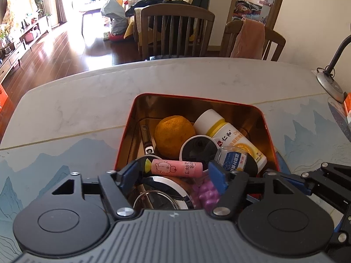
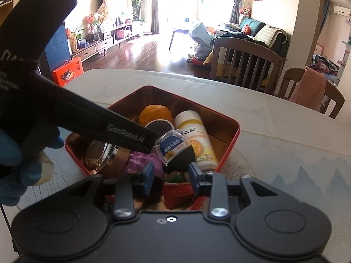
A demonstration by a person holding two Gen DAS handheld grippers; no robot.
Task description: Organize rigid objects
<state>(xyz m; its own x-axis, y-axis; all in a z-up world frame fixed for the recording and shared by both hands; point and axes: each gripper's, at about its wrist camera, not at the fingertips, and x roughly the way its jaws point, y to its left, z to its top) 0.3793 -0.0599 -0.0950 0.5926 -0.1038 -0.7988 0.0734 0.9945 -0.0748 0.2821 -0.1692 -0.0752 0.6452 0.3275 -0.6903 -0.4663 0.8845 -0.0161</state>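
- The left gripper point(image 1: 174, 173) hangs over the near end of the red tin point(image 1: 271, 135), jaws spread and released; the pink tube point(image 1: 175, 167) lies crosswise just beyond the blue pads point(image 1: 216, 175), not pressed by them
- The pink tube carries a line-drawn cartoon pig and Chinese characters, too small to read fully
- The right gripper point(image 2: 171, 174) is parted a little with nothing clamped; a black round object with a clear cap point(image 2: 175, 151) sits just ahead of its gap, whether touching I cannot tell
- That cap bears a blue label with white Chinese writing and a sunflower mark
- The left tool's arm, seen from the right wrist, reads "GenRobot.AI" point(image 2: 125, 133); a blue-gloved hand point(image 2: 13, 153) holds it
- Inside the tin: a white bottle point(image 1: 228, 135) with a yellow band and the brand 仁和, an orange point(image 1: 173, 135), a black-and-white round dish point(image 1: 198, 148), a purple knobbly piece point(image 1: 207, 194), a glass-faced lid point(image 1: 158, 199)
- The tin is crowded; bare gold floor shows only at its far wall
- The tin stands on the marble table point(image 1: 87, 100), with open tabletop on its left and far sides; a lamp base point(image 1: 331, 85) sits at the far right edge
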